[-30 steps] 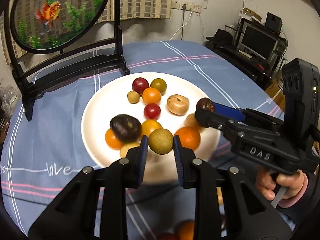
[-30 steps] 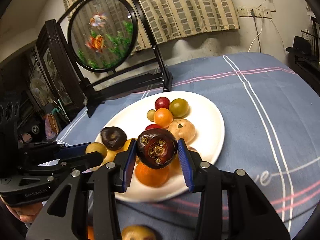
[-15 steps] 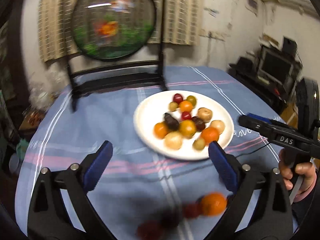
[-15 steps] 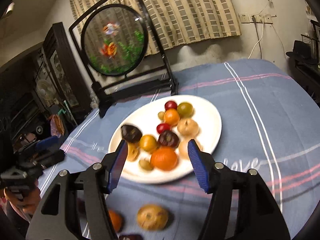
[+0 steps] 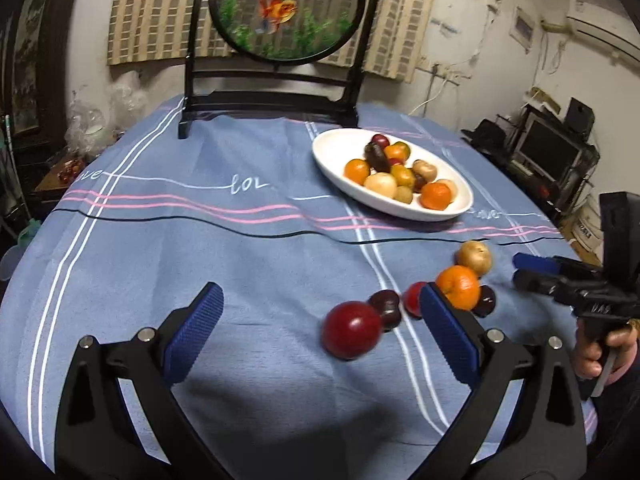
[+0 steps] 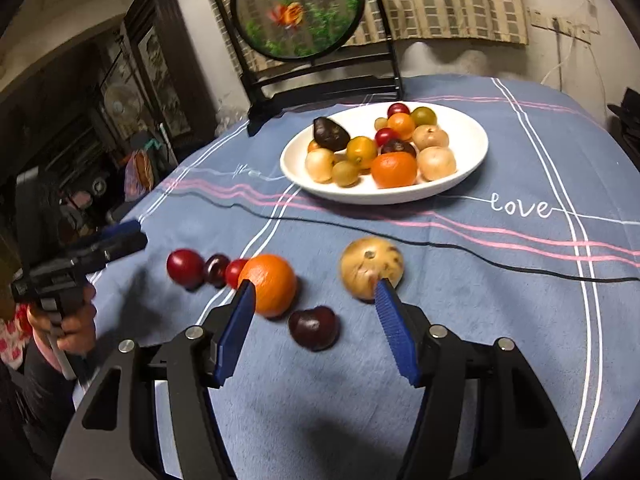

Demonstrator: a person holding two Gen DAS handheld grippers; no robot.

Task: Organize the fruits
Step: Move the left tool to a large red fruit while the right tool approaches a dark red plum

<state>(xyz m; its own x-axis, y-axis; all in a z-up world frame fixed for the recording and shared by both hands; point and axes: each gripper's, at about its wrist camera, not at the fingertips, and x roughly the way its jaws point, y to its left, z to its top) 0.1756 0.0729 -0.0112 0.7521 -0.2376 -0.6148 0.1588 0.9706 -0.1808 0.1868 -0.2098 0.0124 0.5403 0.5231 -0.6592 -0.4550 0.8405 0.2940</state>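
A white plate point(image 5: 332, 152) point(image 6: 468, 136) heaped with several fruits sits at the far side of the blue cloth. Nearer lie loose fruits: a red plum point(image 5: 351, 330) point(image 6: 185, 268), an orange point(image 5: 458, 286) point(image 6: 270, 284), a tan fruit point(image 5: 474, 258) point(image 6: 370, 268) and a dark plum point(image 5: 484, 300) point(image 6: 314, 328). My left gripper point(image 5: 320, 304) point(image 6: 134, 236) is wide open over the cloth, the red plum untouched between its fingers. My right gripper point(image 6: 316, 292) point(image 5: 518, 270) is open above the dark plum, holding nothing.
A round goldfish screen on a black stand point(image 5: 276, 100) point(image 6: 320, 84) rises behind the plate. A thin black cable point(image 5: 240, 230) point(image 6: 480, 254) crosses the cloth between plate and loose fruits. A dark cabinet point(image 6: 152, 80) stands left, a monitor desk point(image 5: 552, 152) right.
Both grippers let go of the fruits they held over the plate, a greenish one and a dark one, opened, and drew back to the loose fruits on the near cloth.
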